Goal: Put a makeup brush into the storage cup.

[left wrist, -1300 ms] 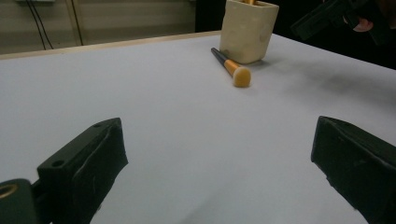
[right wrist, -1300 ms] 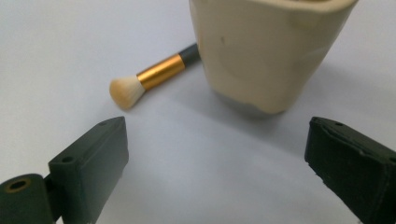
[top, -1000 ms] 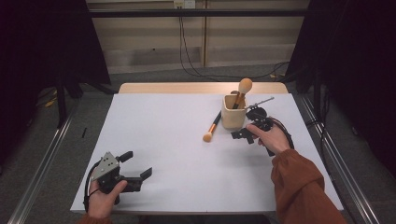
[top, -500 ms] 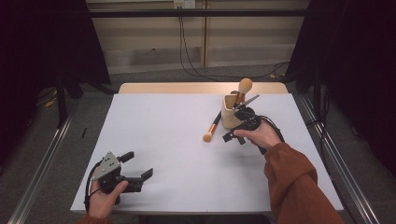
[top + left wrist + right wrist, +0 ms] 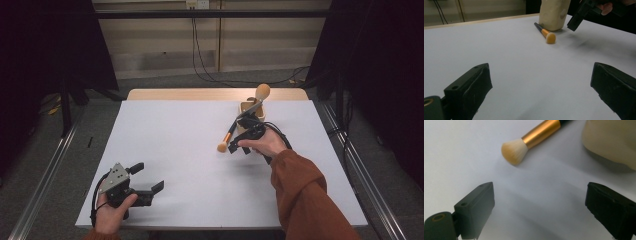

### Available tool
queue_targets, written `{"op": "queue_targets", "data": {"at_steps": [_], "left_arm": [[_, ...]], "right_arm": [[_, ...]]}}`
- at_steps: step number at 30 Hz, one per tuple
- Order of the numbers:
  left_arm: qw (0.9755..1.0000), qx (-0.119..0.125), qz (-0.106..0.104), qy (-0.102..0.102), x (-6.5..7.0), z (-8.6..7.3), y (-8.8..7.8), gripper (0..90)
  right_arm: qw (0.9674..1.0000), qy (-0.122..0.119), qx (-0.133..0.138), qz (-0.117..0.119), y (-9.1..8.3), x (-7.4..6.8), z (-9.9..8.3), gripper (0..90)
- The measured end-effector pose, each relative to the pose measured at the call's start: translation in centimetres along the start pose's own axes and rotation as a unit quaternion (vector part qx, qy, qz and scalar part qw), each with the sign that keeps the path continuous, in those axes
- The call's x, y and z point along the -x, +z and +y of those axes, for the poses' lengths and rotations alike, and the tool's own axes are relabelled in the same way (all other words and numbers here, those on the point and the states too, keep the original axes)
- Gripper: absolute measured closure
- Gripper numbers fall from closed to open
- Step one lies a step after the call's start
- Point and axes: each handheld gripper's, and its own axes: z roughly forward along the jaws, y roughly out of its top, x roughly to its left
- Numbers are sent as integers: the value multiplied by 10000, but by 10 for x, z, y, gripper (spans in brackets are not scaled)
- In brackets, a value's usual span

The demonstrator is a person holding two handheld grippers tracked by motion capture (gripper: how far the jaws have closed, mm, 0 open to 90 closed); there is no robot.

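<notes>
A makeup brush [image 5: 226,137] with a black handle, gold ferrule and cream bristles lies on the white table [image 5: 175,140], leaning toward a beige cup [image 5: 248,106]. My right gripper [image 5: 239,141] hovers just right of the bristle head, open. Its jaws have just been closing a little with nothing between them. In the right gripper view the brush head [image 5: 515,151] lies ahead of the right gripper [image 5: 540,205], and the cup [image 5: 611,140] is at the upper right. My left gripper [image 5: 148,176] rests open near the front left corner.
A wooden ball-headed tool [image 5: 262,91] and a thin dark stick stand in the cup. From the left gripper view [image 5: 541,87], the brush [image 5: 546,35], the cup [image 5: 554,12] and the right gripper [image 5: 577,18] are far across the table. Cables lie on the floor behind.
My right hand has moved left and toward me, from beside the cup to just above the brush's bristle end. The left gripper has stayed put.
</notes>
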Motion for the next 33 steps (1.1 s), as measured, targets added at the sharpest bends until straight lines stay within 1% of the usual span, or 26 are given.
{"op": "queue_targets", "data": {"at_steps": [3,5,9,17,19,21,23,26,28,33], "left_arm": [[10000,-3,-12,12,0,0,0,31],[10000,-5,-10,9,0,0,0,31],[10000,-5,-19,11,0,0,0,31],[10000,-26,-40,28,0,0,0,33],[10000,-31,-40,34,0,0,1,33],[10000,-37,-54,54,1,0,1,33],[9999,-55,-63,60,1,0,1,33],[9999,-57,-66,60,2,0,1,33],[9999,-55,-68,67,2,0,1,33],[9998,-95,-130,97,3,0,3,33]], "right_arm": [[10000,-12,-28,-39,4,-6,5,96],[10000,-4,-57,-3,6,-10,8,99],[10000,20,-83,-3,10,-18,14,122],[9998,155,-96,-92,18,-27,27,180],[9998,144,-96,-108,20,-28,30,193],[9997,185,-92,-140,21,-30,34,213],[9993,255,-124,-223,23,-31,37,229],[9985,395,-208,-323,27,-29,42,247],[9980,458,-205,-391,29,-28,45,262],[9975,544,-203,-413,34,-28,52,280]]}}
